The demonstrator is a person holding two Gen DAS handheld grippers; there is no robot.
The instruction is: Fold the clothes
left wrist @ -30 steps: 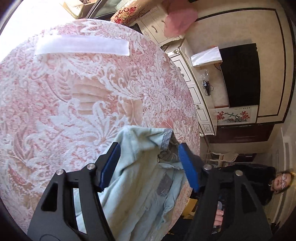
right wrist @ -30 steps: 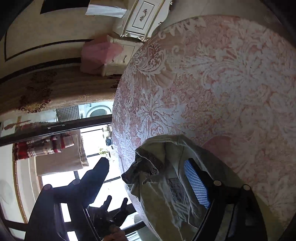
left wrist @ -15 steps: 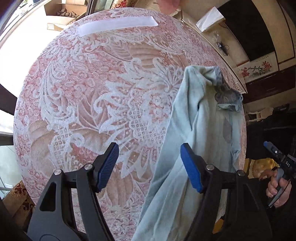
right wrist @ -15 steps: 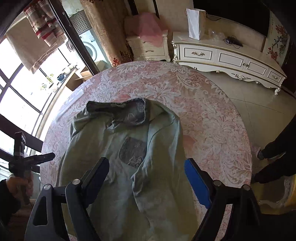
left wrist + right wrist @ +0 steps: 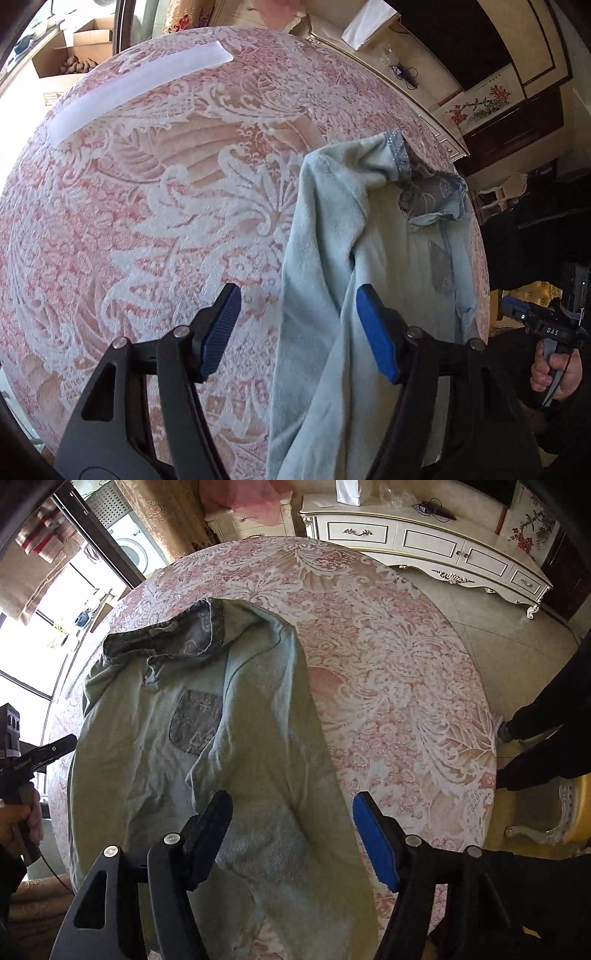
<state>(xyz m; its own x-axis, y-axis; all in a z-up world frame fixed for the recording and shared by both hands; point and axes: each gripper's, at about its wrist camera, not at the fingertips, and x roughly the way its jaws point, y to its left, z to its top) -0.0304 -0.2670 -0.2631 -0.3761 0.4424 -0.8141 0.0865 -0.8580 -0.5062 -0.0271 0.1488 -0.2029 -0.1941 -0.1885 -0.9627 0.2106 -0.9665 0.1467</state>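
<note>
A pale green hooded top (image 5: 236, 738) lies spread on a round table with a pink-and-white lace cloth (image 5: 399, 686), hood at the far end from both grippers. The right gripper (image 5: 291, 834) hangs above the garment's near portion, jaws apart and closing, nothing pressed between the pads. Its view alone shows the grey chest pocket (image 5: 195, 723) head-on and, far left, a hand (image 5: 18, 823) on the other tool's handle. The left gripper (image 5: 297, 332) — jaws also apart and closing — straddles the garment's left edge without pinching it; only this view shows a white strip (image 5: 140, 88) lying far ahead on the cloth.
</note>
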